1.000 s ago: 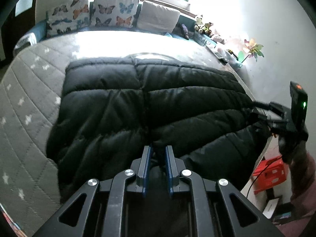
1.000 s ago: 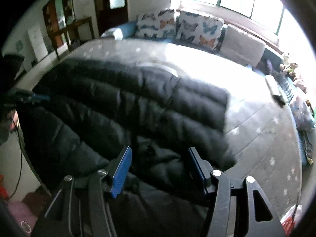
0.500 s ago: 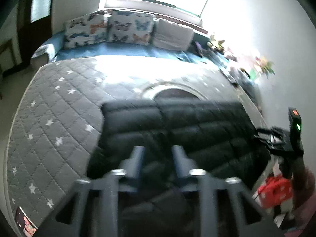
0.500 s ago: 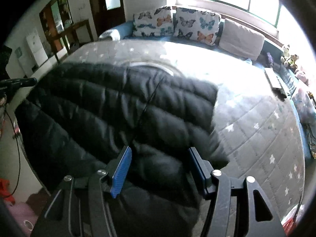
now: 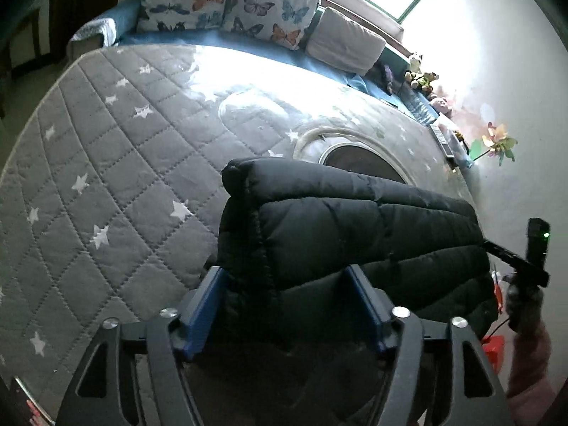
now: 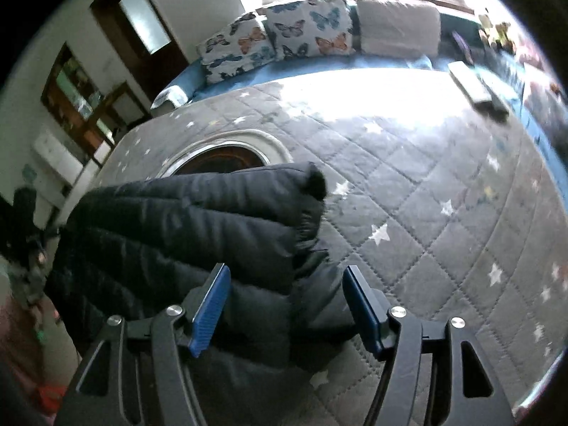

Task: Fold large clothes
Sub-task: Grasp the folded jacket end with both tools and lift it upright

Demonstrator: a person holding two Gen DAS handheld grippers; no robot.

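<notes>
A black puffer jacket (image 5: 355, 234) lies folded into a thick band along the near edge of the grey star-quilted bedspread (image 5: 106, 177). My left gripper (image 5: 285, 301) straddles the jacket's left end. Its jaws are opening, and the fabric sits loose between the blue pads. In the right wrist view the jacket (image 6: 184, 227) shows its other end with a dark cuff. My right gripper (image 6: 285, 305) straddles that end, jaws opening around the fabric without pressing it. A hand in a pink sleeve (image 5: 529, 348) holds the right gripper at the bed's edge.
Butterfly cushions (image 5: 230, 10) and a plain cushion (image 5: 344, 42) line the far side of the bed. Soft toys (image 5: 420, 74) and a pinwheel (image 5: 497, 142) stand by the right wall. A red box (image 5: 495, 351) lies on the floor, and a dark door (image 6: 142, 35) stands far left.
The jacket lay spread wide and now sits folded toward the near edge, so more bedspread shows. My left jaws went from shut on fabric to wide apart, and the right jaws widened slightly.
</notes>
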